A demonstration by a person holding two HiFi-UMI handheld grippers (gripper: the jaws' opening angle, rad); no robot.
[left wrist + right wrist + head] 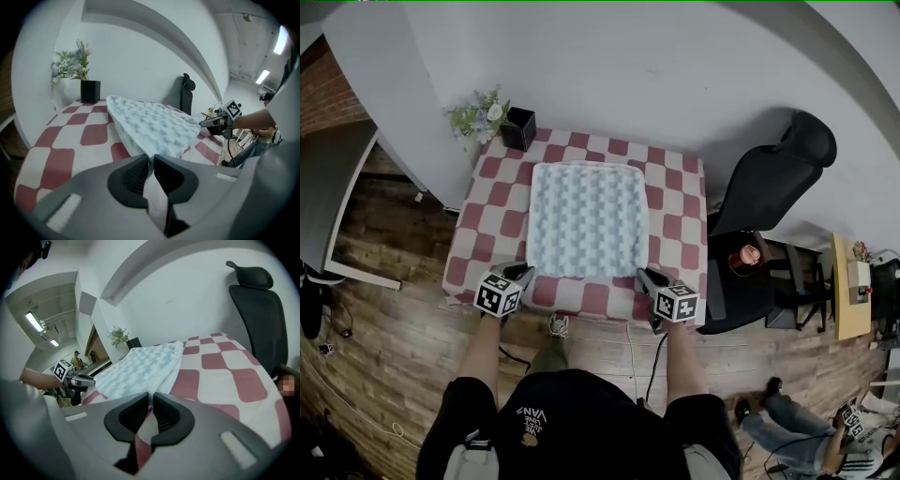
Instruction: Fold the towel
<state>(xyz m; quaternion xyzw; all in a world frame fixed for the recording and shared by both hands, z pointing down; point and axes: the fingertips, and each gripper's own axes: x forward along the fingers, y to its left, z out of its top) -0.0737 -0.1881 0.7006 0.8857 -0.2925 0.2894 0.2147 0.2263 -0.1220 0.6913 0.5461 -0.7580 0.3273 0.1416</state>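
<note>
Slippage of the towel [586, 220] is the likeliest fault. Each tool seems to hold only the tip of a near corner, so a quick lift could pull the cloth free, and one dropped corner would leave the fold skewed. The left tool [151, 158] is closed on the corner at 7 o'clock of the towel, the right tool [151, 395] on the corner at 5 o'clock. How deep the cloth sits between the jaws I cannot tell. A second risk is that a jaw has also nipped the checked cover [675, 230] beneath, which would then drag along with the towel. Uneven travel of the two hands would probably land the near edge askew on the far edge at 12 o'clock.

The towel is pale blue-white with a puffy, quilted check. It is roughly square and spread flat at the middle of the tabletop [492, 202]. At 11 o'clock of the towel, near its far corner, a black pot [518, 128] holds flowers [478, 117]. A black office chair [769, 183] stands at 3 o'clock, off the tabletop.
</note>
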